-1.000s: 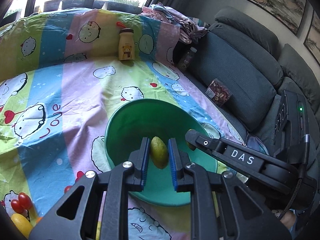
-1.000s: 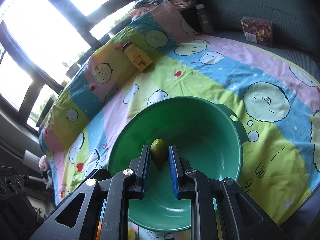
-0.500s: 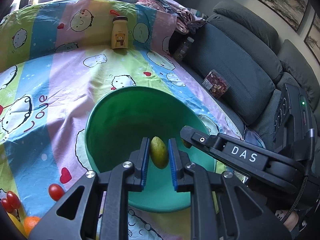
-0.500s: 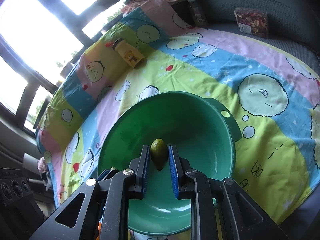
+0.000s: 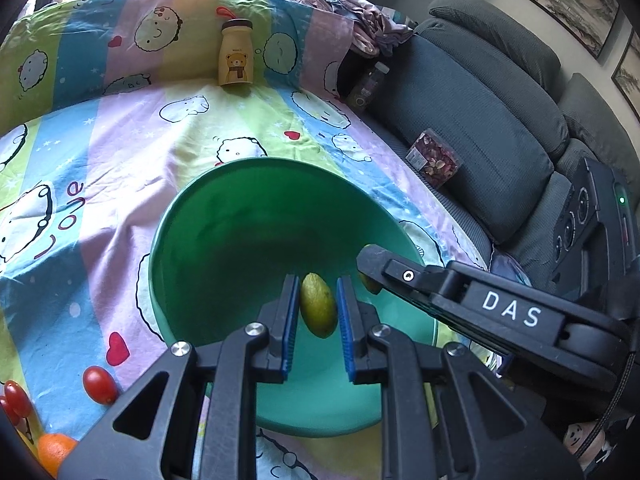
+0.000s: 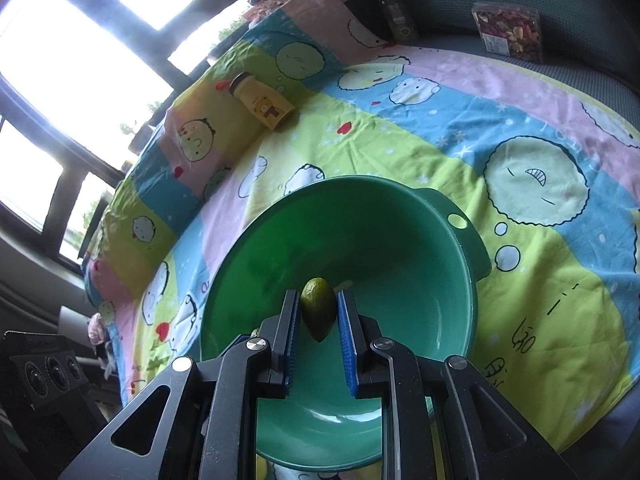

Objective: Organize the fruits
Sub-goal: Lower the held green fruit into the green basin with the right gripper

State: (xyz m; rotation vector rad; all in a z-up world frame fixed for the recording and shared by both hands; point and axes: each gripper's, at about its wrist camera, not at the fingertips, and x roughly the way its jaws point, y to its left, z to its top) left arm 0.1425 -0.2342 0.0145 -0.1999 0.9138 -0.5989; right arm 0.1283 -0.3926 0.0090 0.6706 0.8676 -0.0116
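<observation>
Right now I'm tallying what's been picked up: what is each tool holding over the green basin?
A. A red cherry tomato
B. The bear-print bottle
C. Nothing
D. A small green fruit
D: the left tool and the right tool each clamp a small green fruit above the green basin.

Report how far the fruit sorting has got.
Done: nothing lies in the green basin yet. In hand: left gripper and right gripper each hold a green fruit over it. Left: cherry tomatoes and an orange on the sheet.
</observation>
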